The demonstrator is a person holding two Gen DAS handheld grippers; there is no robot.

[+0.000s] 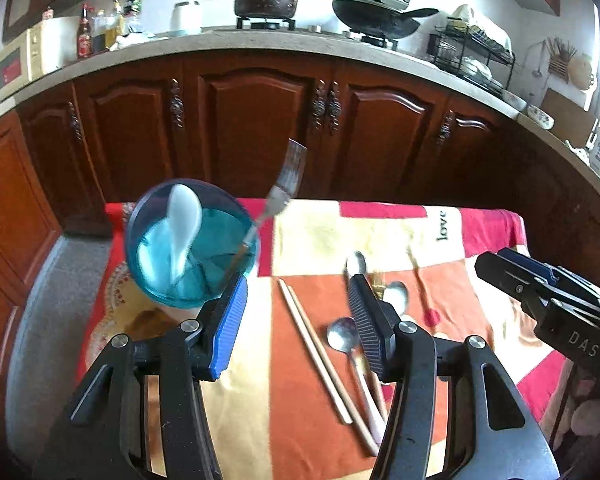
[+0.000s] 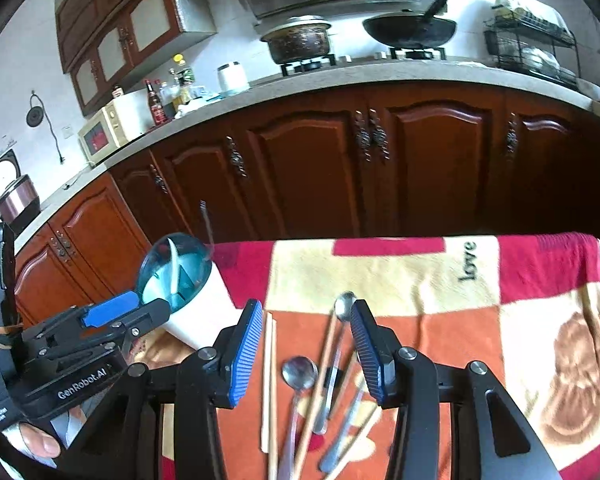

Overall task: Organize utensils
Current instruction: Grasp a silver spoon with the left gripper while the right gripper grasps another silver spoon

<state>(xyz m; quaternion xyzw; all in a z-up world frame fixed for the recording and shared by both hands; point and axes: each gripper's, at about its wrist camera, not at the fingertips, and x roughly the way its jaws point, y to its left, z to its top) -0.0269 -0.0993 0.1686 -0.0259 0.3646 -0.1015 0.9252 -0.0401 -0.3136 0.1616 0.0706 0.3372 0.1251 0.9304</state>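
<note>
Nearest, the right tongs [image 2: 306, 344] hang spread and empty over loose spoons [image 2: 300, 372] and chopsticks [image 2: 269, 380] lying on the blanket-covered worktop [image 2: 540, 280]. The left tongs [image 1: 298, 322] are also spread, pinching nothing. Beyond their left tip stands the blue-rimmed utensil cup [image 1: 188, 240], holding a white spoon [image 1: 184, 216] and a fork [image 1: 284, 184].

The blanket [image 2: 380, 276] carries the word "love" in black. Left of it, "GenRobot.AI" is printed in white on the left gripper [image 2: 140, 312]; in the left wrist view, "DAS" shows on the right gripper [image 1: 516, 276].
</note>
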